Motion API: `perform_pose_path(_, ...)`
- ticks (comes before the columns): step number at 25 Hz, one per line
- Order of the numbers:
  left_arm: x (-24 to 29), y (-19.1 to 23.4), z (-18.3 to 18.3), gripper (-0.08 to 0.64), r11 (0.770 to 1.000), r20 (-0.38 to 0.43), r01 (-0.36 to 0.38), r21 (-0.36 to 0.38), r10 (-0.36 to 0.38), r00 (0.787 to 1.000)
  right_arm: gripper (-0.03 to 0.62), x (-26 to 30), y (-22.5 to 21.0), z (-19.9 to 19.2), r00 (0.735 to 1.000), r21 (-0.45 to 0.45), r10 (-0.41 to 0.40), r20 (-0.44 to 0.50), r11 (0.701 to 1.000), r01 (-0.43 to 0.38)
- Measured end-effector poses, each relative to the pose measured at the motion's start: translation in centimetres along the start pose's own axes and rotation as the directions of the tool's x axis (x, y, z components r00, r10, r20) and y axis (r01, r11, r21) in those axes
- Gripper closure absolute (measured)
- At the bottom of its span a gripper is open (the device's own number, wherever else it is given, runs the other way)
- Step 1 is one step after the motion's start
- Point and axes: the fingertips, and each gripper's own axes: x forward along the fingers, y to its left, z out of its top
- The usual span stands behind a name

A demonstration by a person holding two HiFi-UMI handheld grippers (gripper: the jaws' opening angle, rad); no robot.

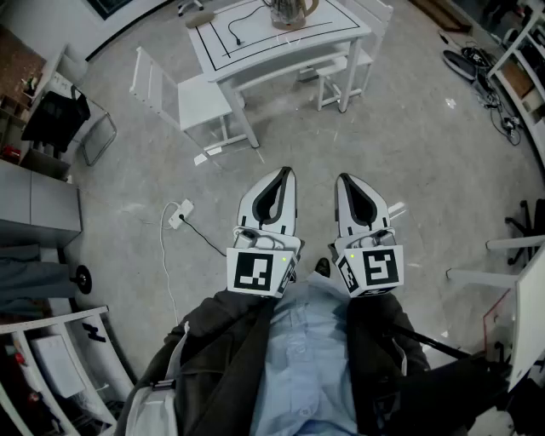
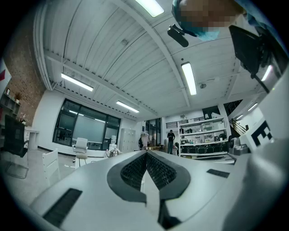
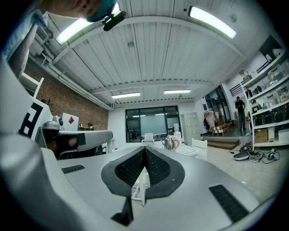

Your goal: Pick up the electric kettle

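The electric kettle [image 1: 288, 10], shiny metal with a pale handle, stands on the white table [image 1: 255, 47] at the far top of the head view. In the right gripper view the kettle [image 3: 170, 142] shows small and distant on that table, just right of the jaw tips. My left gripper [image 1: 281, 174] and right gripper [image 1: 345, 180] are held side by side, level, close in front of the person's body and well short of the table. Both are shut with nothing between their pads, as the left gripper [image 2: 146, 153] and right gripper [image 3: 145, 150] show in their own views.
A white chair [image 1: 183, 94] stands left of the table and a white stool [image 1: 349, 64] on its near right. A power strip with its cable [image 1: 180, 213] lies on the grey floor to my left. A black cable [image 1: 243, 21] lies on the tabletop. Shelving and clutter line both sides.
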Motion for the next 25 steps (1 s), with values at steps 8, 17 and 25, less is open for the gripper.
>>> perform_pose_path(8,0.8,-2.3,-0.7,0.552,1.0,-0.018,0.007,0.003,-0.007,1.0,0.575,-1.1,-1.8,-0.3,1.0,0.006,0.01,0.005,1.0,-0.01)
perform_pose_path(17,2.7,-6.2,-3.0,0.552,1.0,-0.062,0.017,-0.004,-0.017,0.998,0.574,-2.5,-5.4,-1.5,0.998,0.076,0.059,0.004,0.995,-0.06)
perform_pose_path(25,4.1,-7.8,-4.3,0.552,1.0,-0.107,0.003,0.004,-0.003,0.994,0.574,-2.3,-7.5,-3.0,0.995,0.094,0.099,-0.022,0.991,-0.096)
